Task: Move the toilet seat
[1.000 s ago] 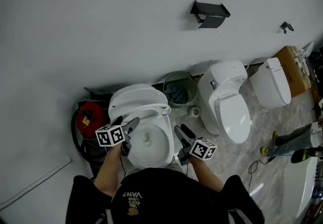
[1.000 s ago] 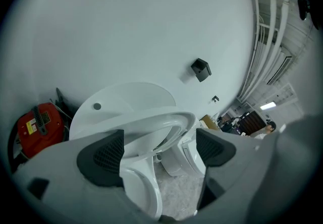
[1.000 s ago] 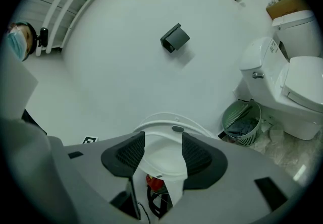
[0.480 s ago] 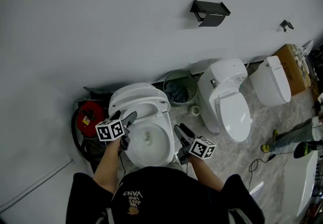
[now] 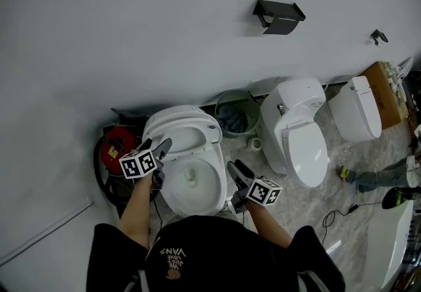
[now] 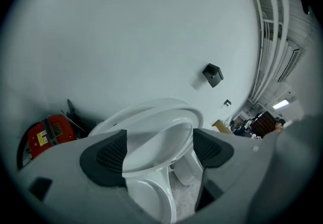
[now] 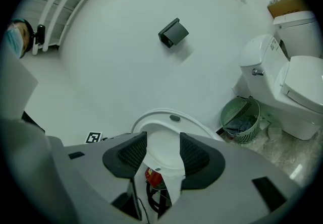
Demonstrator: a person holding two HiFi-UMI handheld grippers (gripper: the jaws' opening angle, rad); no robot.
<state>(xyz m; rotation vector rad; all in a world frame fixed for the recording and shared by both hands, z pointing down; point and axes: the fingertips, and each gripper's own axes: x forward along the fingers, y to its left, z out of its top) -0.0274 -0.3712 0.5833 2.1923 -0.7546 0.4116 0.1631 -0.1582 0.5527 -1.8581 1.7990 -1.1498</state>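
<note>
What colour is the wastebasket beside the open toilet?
Pale green wastebasket, best in the right gripper view.

White toilet seat (image 5: 197, 131) against a white wall (image 5: 131, 34); red machine (image 5: 113, 147), pale green mesh bin (image 5: 235, 112) (blue-grey cloth (image 5: 230, 117) inside), grey marbled floor (image 5: 322, 202), black bracket (image 5: 279, 16).

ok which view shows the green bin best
The right gripper view: the bin sits large and unblocked, its mesh side clear. The head view shows it small, from above. The left gripper view doesn't show it.
</note>
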